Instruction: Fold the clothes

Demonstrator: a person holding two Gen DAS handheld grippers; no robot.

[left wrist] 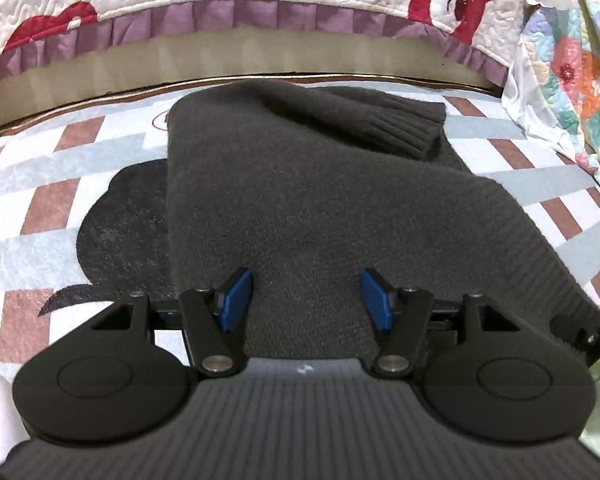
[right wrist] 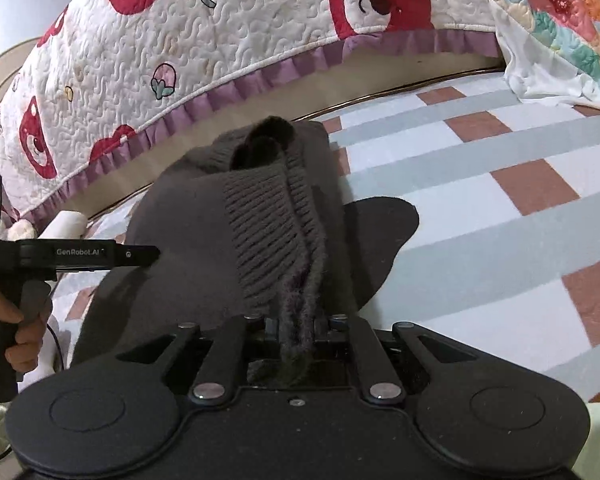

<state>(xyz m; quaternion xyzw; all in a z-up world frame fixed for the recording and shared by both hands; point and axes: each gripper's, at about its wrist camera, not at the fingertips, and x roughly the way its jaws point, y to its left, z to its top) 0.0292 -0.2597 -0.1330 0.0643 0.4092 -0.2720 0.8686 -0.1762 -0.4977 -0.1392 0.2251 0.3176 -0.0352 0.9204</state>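
A dark grey knitted sweater lies on a checked mat, one ribbed cuff folded across its far part. My left gripper hovers over the sweater's near edge, its blue pads wide apart with only flat fabric below. In the right wrist view the sweater is bunched and lifted at its ribbed hem. My right gripper is shut on that hem's edge, which hangs down between the jaws. The left gripper's body, held by a hand, appears at the left.
A quilted bedspread with red bears and a purple frill hangs behind the mat, over a beige bed base. A floral quilt hangs at the right. A black shape printed on the mat lies beside the sweater.
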